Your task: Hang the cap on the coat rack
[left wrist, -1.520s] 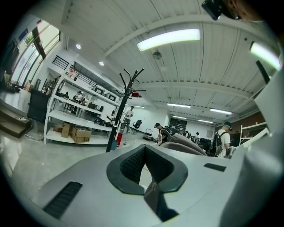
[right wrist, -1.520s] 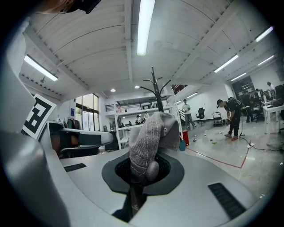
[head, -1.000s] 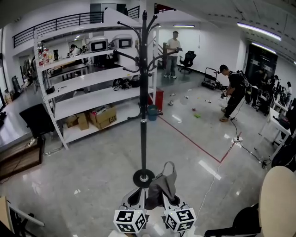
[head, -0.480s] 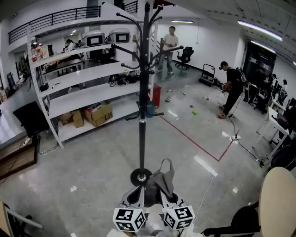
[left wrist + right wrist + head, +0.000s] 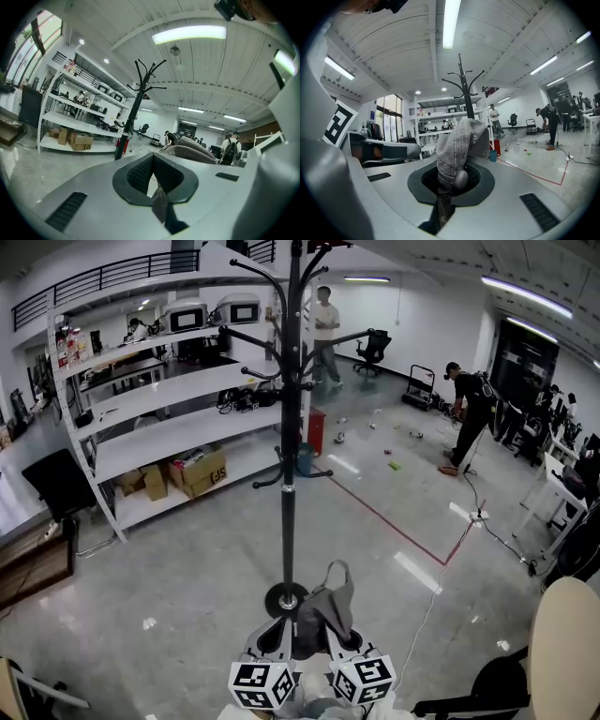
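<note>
A black coat rack [image 5: 288, 474] with curved hooks stands straight ahead on its round base [image 5: 286, 598]. A grey cap [image 5: 324, 613] hangs between my two grippers low in the head view, its back strap looped upward. My right gripper [image 5: 345, 641] is shut on the cap's ribbed fabric [image 5: 454, 150], which bunches up above the jaws. My left gripper [image 5: 279, 638] is shut too, with a thin fold of the cap [image 5: 160, 206] pinched low between its jaws; the rest of the cap [image 5: 190, 151] shows to its right. The rack [image 5: 465, 89] rises behind the cap.
White shelving [image 5: 159, 418] with cardboard boxes [image 5: 192, 470] stands left of the rack. A red bin [image 5: 319, 432] and a blue bucket [image 5: 307, 460] sit behind it. People [image 5: 466, 413] stand far off at the right, beside a red floor line [image 5: 394, 531]. A beige chair back [image 5: 565, 652] is at lower right.
The rack and shelving have drawn a little closer and higher in the head view. A person at the back walked left. Both grippers keep the same hold on the cap.
</note>
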`<state>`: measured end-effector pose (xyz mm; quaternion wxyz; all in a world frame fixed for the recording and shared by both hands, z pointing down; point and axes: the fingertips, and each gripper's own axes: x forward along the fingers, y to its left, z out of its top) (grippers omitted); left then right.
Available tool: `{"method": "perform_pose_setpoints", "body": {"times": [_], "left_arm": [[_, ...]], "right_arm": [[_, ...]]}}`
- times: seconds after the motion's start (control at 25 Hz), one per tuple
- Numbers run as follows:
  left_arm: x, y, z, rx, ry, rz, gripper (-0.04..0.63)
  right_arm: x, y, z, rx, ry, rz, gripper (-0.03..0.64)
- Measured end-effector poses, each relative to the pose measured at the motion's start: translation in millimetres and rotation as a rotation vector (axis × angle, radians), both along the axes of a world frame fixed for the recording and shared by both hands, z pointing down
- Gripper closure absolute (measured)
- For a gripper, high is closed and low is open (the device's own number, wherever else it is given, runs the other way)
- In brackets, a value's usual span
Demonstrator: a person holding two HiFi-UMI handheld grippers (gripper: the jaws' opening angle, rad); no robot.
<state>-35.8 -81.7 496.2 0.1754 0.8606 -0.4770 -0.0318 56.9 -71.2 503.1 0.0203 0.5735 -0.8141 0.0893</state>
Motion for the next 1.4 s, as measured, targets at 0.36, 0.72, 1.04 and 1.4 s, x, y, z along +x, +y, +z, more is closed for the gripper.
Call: {"method": "perform_pose_setpoints", "body": {"times": [0.36, 0.72, 1.04, 1.4], "left_arm": [[0, -43, 2, 0.003, -0.007, -0.032, 0.594], [6, -93, -5, 0.009, -0.001, -0.067, 0.594], [14, -140, -11, 0.029, -0.001, -0.098, 0.594], [25, -178, -15, 0.039, -0.013, -0.127, 0.594]], "right_arm": [[5, -47, -3, 0.022, 0.001, -0.016, 0.601], [10, -100, -11, 0.034, 0.005, -0.054, 0.601], [19, -149, -14, 0.048, 0.003, -0.084, 0.601], [25, -188, -17, 0.064, 0.015, -0.13, 0.601]]}}
